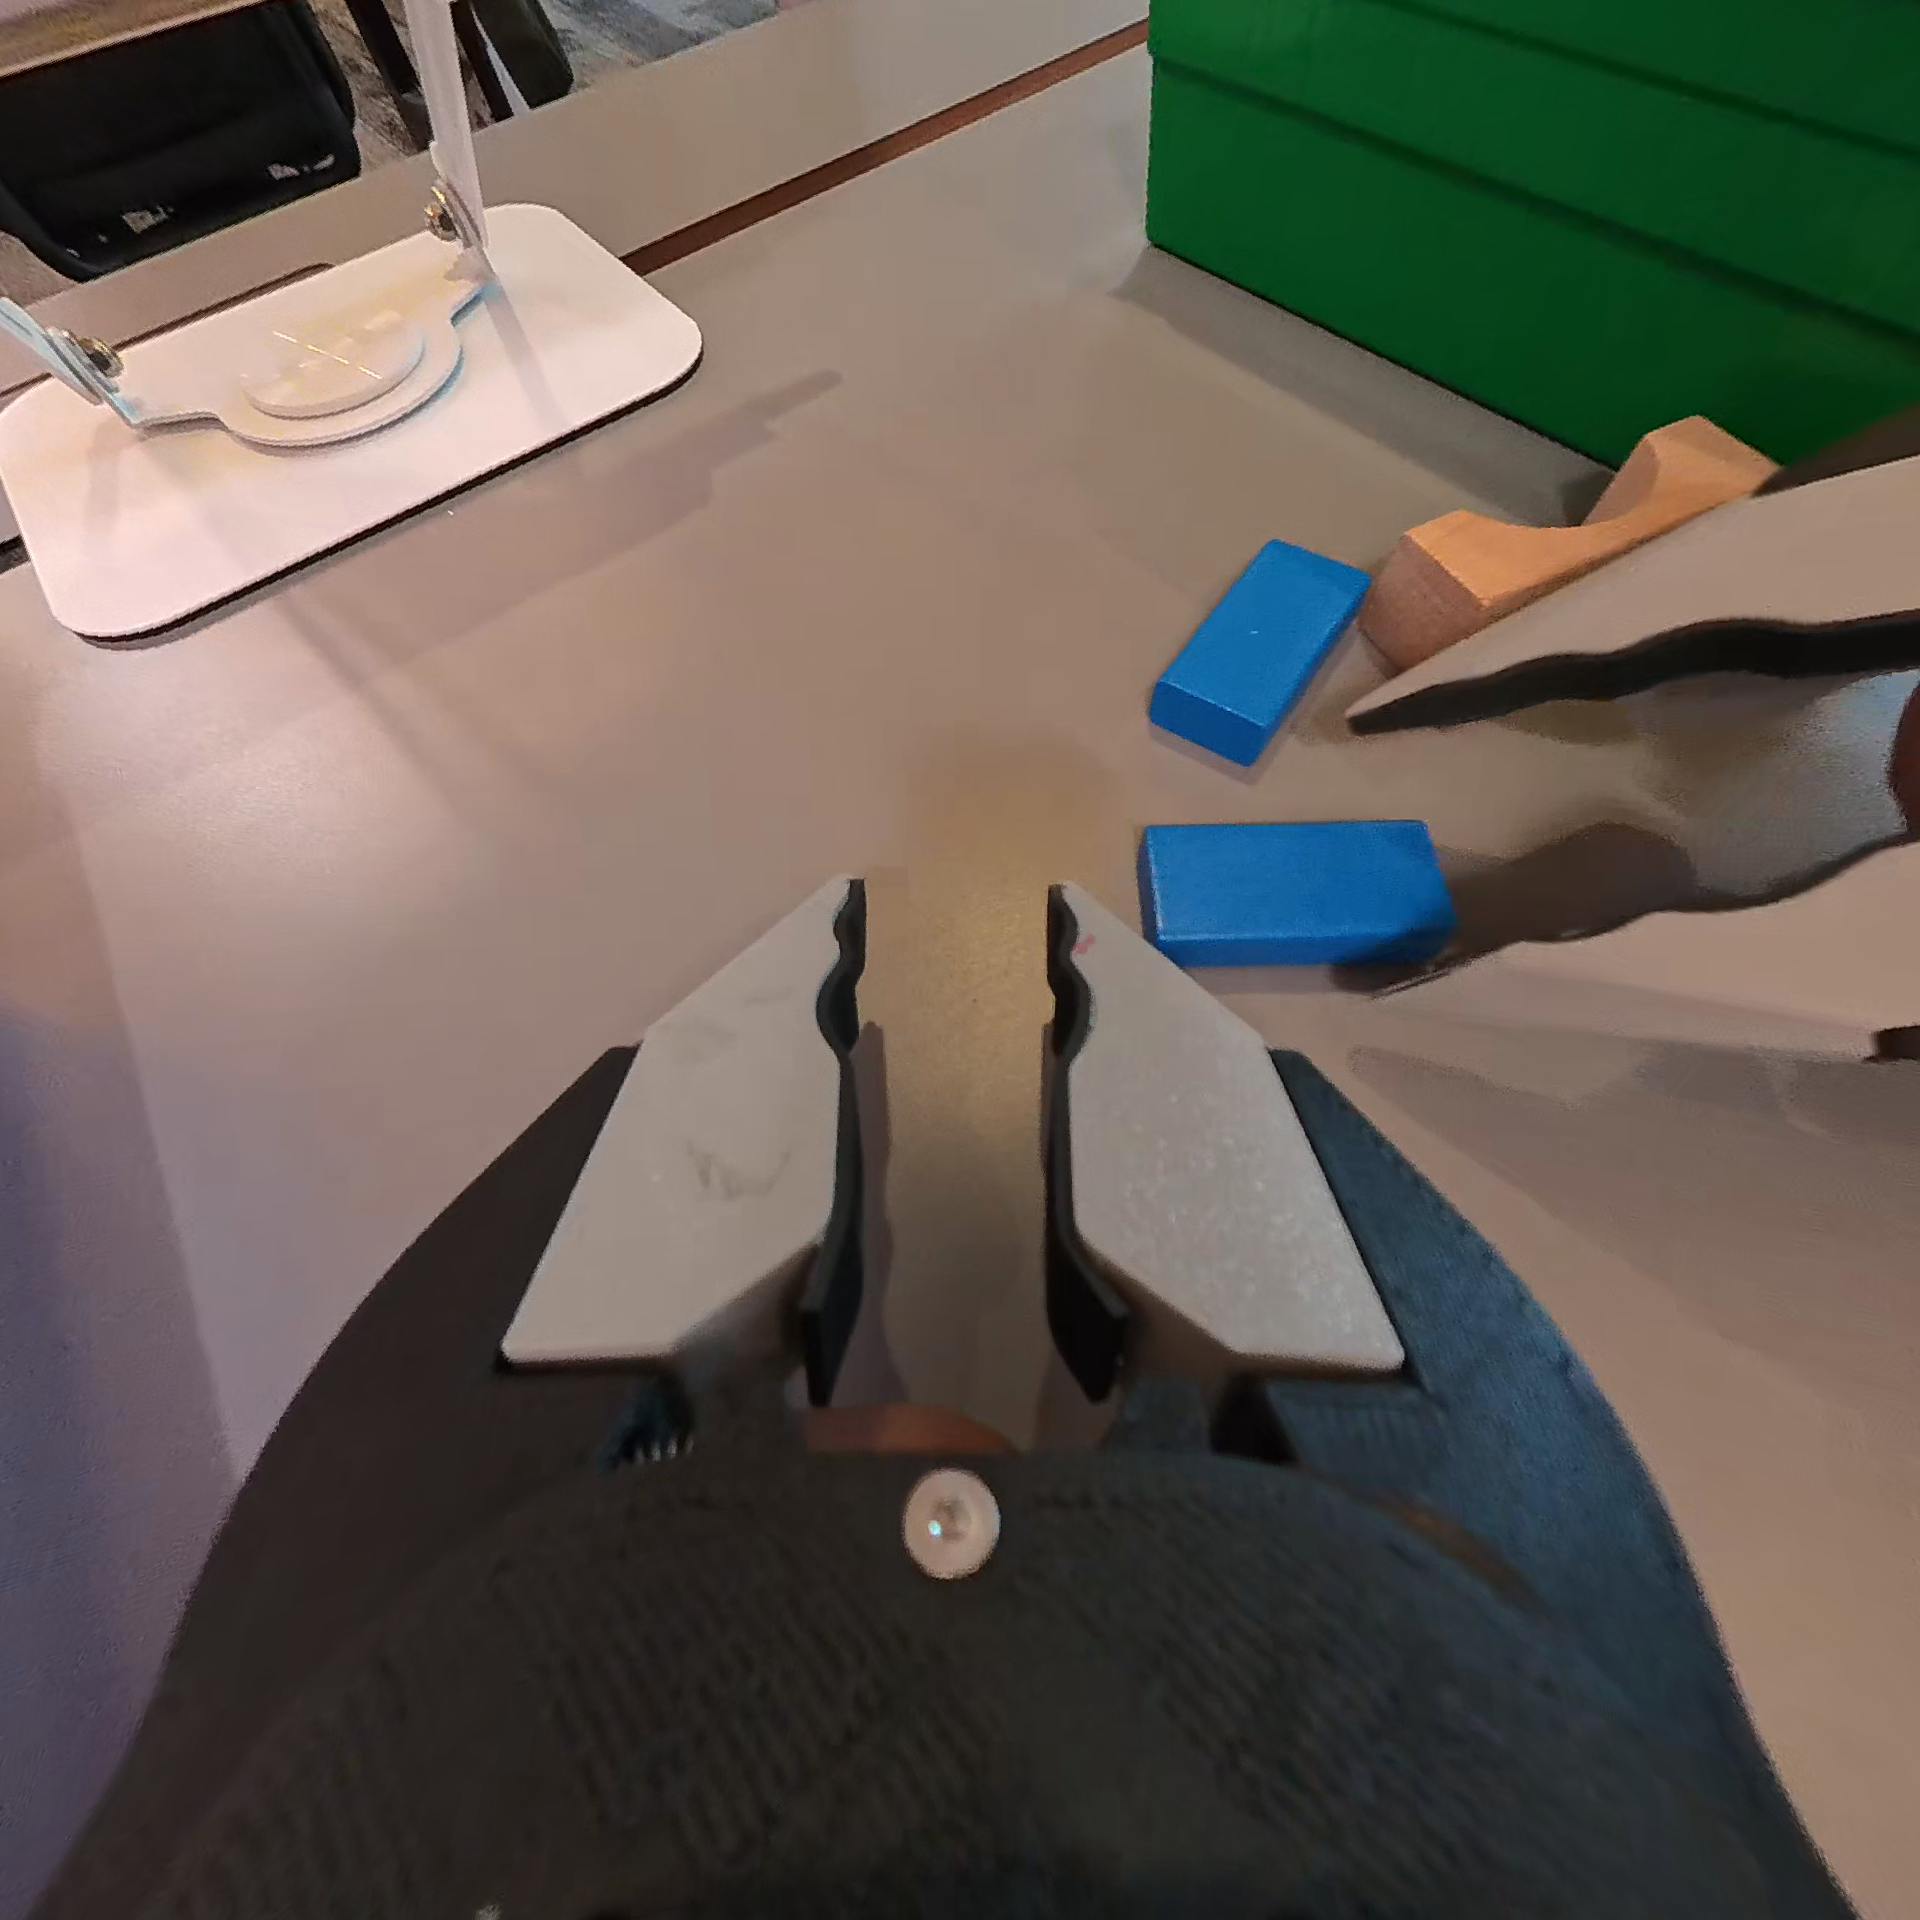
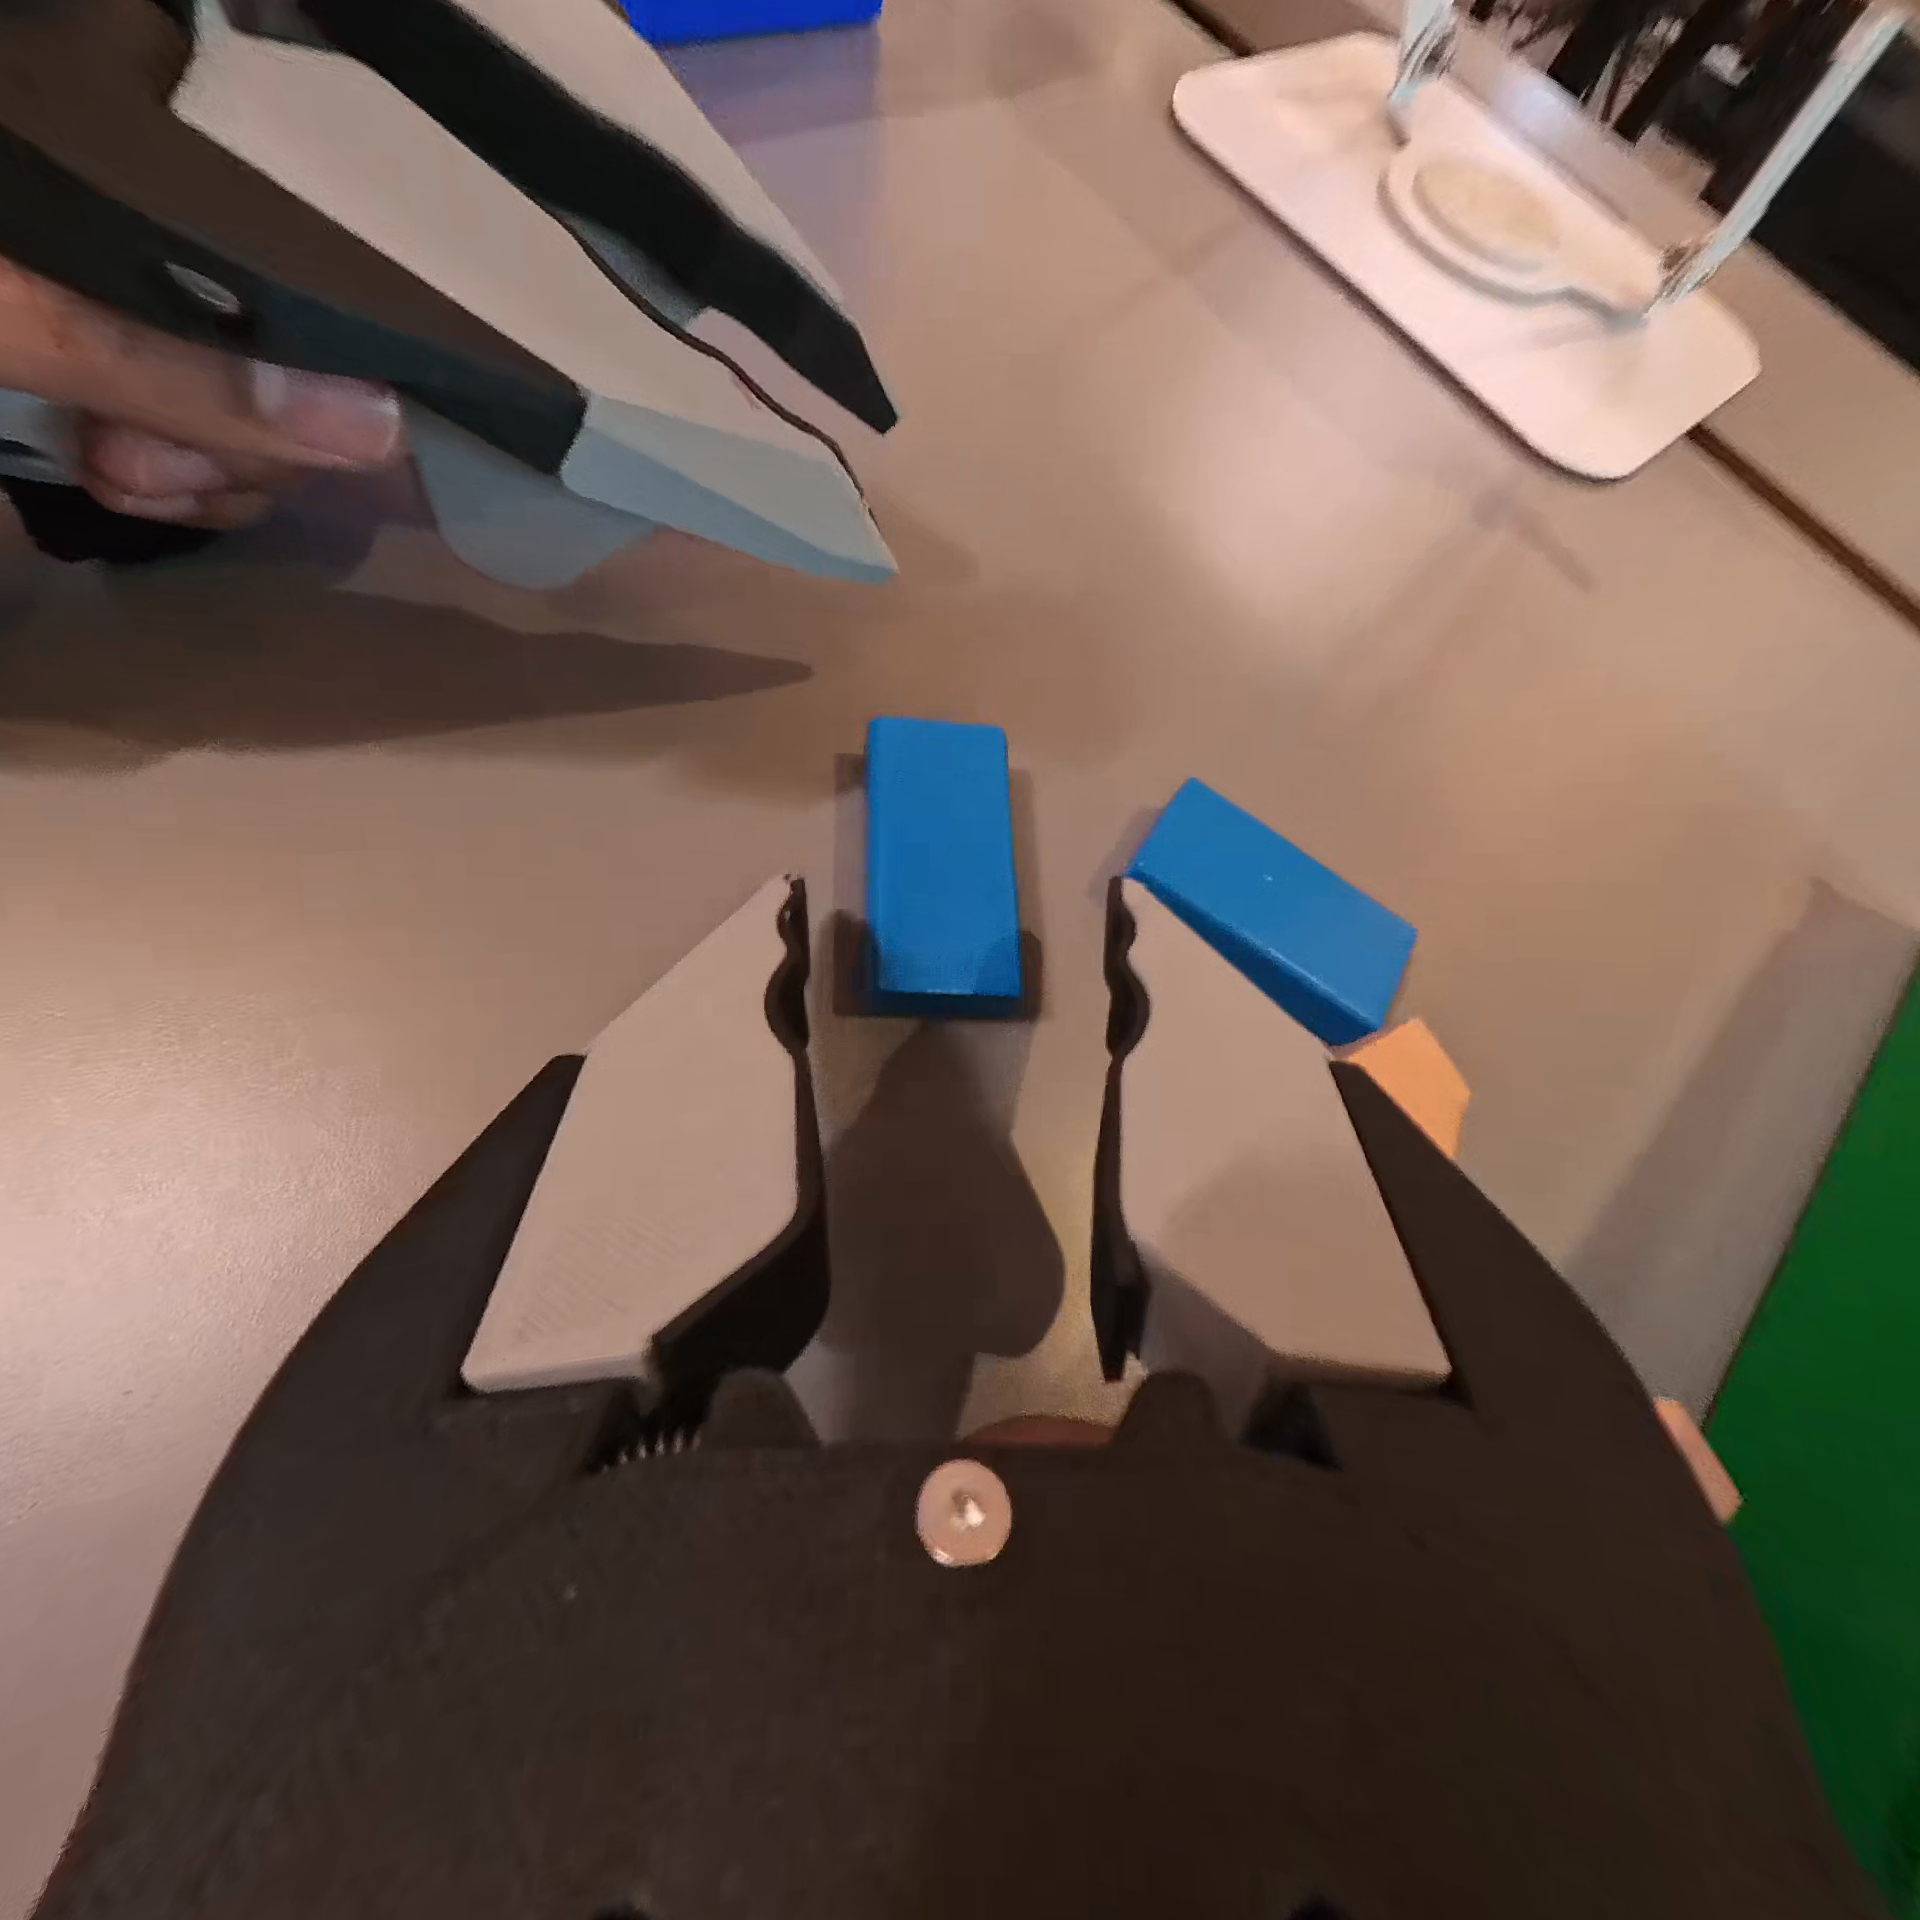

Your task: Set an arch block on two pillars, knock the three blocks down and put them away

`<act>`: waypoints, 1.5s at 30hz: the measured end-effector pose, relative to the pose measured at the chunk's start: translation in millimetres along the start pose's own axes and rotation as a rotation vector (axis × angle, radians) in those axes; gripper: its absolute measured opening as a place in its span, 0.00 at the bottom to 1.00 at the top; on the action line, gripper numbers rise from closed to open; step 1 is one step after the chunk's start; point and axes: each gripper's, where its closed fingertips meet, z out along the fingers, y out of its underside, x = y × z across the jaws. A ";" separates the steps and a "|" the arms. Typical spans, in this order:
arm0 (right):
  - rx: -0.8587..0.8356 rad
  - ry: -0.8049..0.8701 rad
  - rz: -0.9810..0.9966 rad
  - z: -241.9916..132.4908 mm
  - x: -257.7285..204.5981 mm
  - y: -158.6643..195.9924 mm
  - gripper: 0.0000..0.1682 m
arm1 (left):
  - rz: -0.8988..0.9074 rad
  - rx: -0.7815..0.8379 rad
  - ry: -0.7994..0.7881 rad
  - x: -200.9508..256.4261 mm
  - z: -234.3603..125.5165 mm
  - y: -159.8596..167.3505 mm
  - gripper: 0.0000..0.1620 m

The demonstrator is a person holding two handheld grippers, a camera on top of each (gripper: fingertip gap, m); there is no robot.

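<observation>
Two blue pillar blocks lie flat on the grey table. The near one (image 1: 1294,891) (image 2: 940,868) lies just ahead of my right gripper (image 2: 951,894), partly between its open fingertips. The far one (image 1: 1257,649) (image 2: 1273,909) lies at an angle beside the wooden arch block (image 1: 1538,551) (image 2: 1413,1081), which lies on its side against the green box (image 1: 1538,208) (image 2: 1829,1403). My left gripper (image 1: 951,899) is open and empty, left of the near blue block. The right gripper (image 1: 1382,842) shows in the left wrist view, the left gripper (image 2: 883,499) in the right wrist view.
A white stand with a flat base (image 1: 343,416) (image 2: 1475,249) sits at the far side of the table. Another blue thing (image 2: 748,16) shows at the top edge of the right wrist view. A hand (image 2: 197,416) holds the left gripper. There is about 8 cm between the tips of the two grippers. The flat base (image 1: 343,416) is closer to my left gripper, around 30 cm from its tips; the right tips are 35 cm off. It is also in sight in the right wrist view (image 2: 1429,214).
</observation>
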 end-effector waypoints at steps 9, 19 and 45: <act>-0.060 -0.026 -0.022 8.7 -5.2 5.2 0.17 | 0.011 -0.006 0.002 1.3 0.6 0.8 0.20; 0.081 0.059 -0.065 -9.0 -0.8 -11.3 0.17 | 0.017 -0.007 0.003 2.0 0.6 0.9 0.20; 0.198 0.527 0.346 -178.5 201.1 18.5 0.17 | 0.048 -0.021 0.006 7.0 1.9 2.7 0.20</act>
